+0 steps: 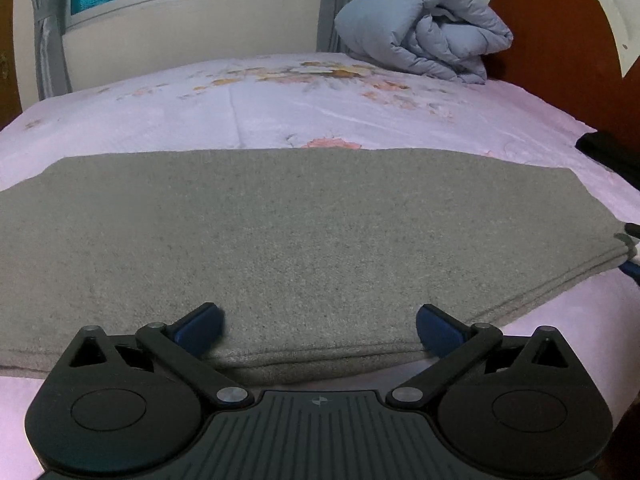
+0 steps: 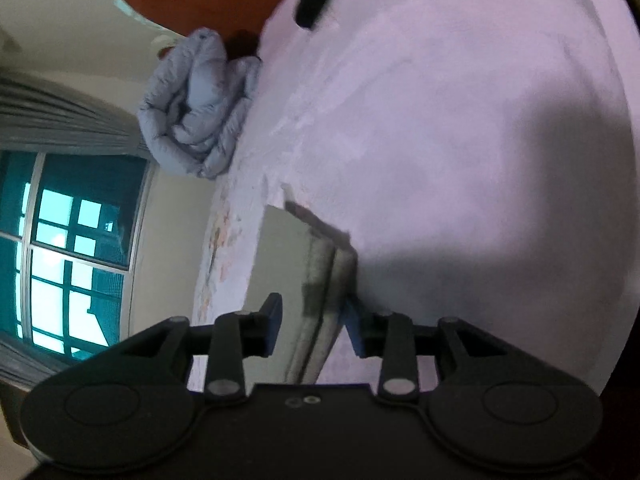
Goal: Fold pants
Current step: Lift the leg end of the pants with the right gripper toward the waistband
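Note:
The grey pants (image 1: 304, 232) lie folded flat in layers on the pink bed sheet (image 1: 280, 104). My left gripper (image 1: 318, 330) is open, its blue pads spread wide over the near folded edge, touching nothing. My right gripper (image 2: 314, 320) is turned sideways and open, its jaws on either side of the stacked edge of the pants (image 2: 320, 272) at their right end, without pinching it. One tip of the right gripper shows at the right edge of the left wrist view (image 1: 632, 268).
A rolled grey-blue duvet (image 1: 424, 36) lies at the head of the bed by the brown headboard (image 1: 560, 32). A dark cloth (image 1: 612, 152) lies at the right bed edge. A window and curtains (image 1: 48, 40) stand behind the bed.

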`<state>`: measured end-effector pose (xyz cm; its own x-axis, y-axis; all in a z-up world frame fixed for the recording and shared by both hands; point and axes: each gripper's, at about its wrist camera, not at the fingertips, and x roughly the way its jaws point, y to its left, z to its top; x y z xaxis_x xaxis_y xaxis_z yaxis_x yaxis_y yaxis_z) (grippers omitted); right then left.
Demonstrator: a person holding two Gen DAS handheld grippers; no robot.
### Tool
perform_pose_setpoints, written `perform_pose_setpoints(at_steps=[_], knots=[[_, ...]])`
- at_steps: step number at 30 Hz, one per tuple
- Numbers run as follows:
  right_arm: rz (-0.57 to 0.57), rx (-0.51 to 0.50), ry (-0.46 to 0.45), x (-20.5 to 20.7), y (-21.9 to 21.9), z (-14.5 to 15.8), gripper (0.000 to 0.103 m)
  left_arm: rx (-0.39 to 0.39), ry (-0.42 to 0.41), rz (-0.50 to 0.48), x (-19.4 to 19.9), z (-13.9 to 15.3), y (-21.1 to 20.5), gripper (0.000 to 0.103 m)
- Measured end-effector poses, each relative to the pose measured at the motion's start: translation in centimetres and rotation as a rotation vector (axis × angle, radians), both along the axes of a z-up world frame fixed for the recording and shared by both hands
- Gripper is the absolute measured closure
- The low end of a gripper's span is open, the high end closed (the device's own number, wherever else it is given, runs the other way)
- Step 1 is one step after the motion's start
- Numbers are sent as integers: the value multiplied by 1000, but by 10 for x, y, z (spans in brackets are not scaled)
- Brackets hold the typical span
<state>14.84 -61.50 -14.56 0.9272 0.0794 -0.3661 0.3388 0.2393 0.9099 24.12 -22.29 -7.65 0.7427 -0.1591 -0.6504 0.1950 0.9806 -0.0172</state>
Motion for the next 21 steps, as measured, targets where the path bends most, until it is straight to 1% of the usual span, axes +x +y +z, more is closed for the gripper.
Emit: perform_pose_setpoints(at_steps=[3,4,5,6,8,9,10,11,12,14,15,17,19,21], knots=[[-19,-12,7,7,3,-3,78,8,-2,1,2,-2,-3,0],[-18,-24,18,10,4,-2,82,13,-3,2,2,-2,-4,0],[-5,-58,45,14,6,3,96,18,-3,3,2,-2,-6,0],[11,-106,69,19,9,10,96,21,-3,2,3,-3,-6,0],[56,-209,28,24,19,32,97,16,-4,-9,5,-3,-5,0],[83,-266,19,28,26,46,97,4,-3,-18,6,-1,-2,0],[111,-333,14,33,37,64,97,-29,-1,-26,4,4,5,0],[134,-378,-1,37,47,79,97,-48,-14,-22,0,11,15,0],[160,-425,-24,40,58,95,97,-51,-42,-5,-6,19,28,0],[225,-535,-66,50,91,127,97,-69,-97,37,-23,35,68,0],[261,-589,-87,55,110,140,97,-68,-124,67,-33,43,96,0],[344,-697,-133,65,159,161,97,-57,-150,133,-49,54,145,0],[435,-772,-169,75,212,170,97,-58,-162,224,-65,61,203,0],[528,-842,-195,82,270,169,97,-79,-167,311,-80,66,250,0]])
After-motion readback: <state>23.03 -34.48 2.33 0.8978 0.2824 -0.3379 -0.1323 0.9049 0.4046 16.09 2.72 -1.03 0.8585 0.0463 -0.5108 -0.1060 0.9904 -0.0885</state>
